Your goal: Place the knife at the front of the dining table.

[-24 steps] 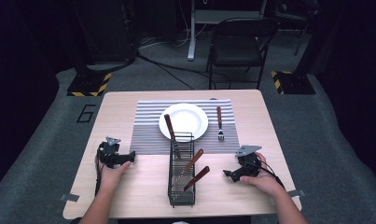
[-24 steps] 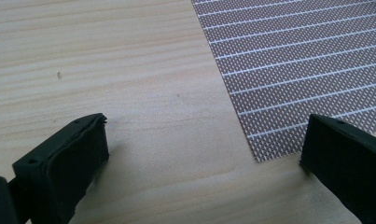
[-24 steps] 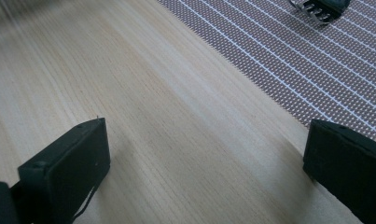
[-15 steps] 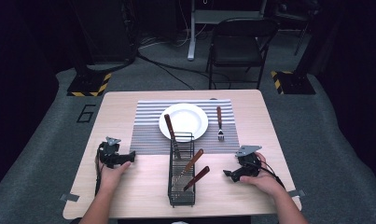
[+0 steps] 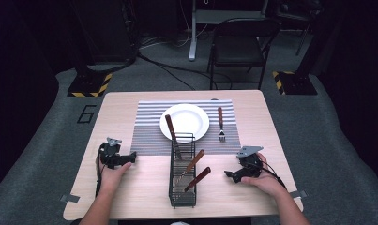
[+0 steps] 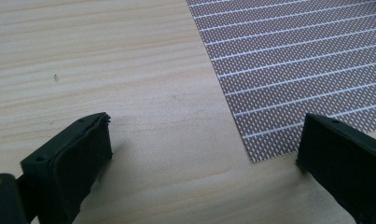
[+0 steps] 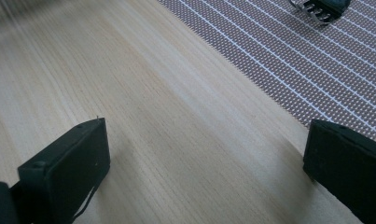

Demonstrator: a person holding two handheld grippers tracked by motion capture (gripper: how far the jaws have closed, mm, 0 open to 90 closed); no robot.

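Left of the wire rack (image 5: 182,171), the left gripper (image 5: 128,158) rests on bare counter (image 5: 144,187), fingers (image 6: 73,158) released and empty beside the striped mat's (image 5: 149,126) corner. The rack stands lengthwise from the plate (image 5: 184,122) toward the near edge, its wooden-handled utensils (image 5: 192,166) leaning up and right. Right of it, with open wood between, the right gripper (image 5: 229,174) lies with fingers (image 7: 69,163) spread and empty.

On the surface (image 5: 130,117), a plate (image 5: 189,119) sits on the mat (image 5: 147,126), fork (image 5: 220,123) right of it, rack (image 5: 183,180) near, holding knives (image 5: 196,178).

Dark room, grey carpet (image 5: 46,136), black folding chair (image 5: 238,47) behind wooden table (image 5: 144,183).
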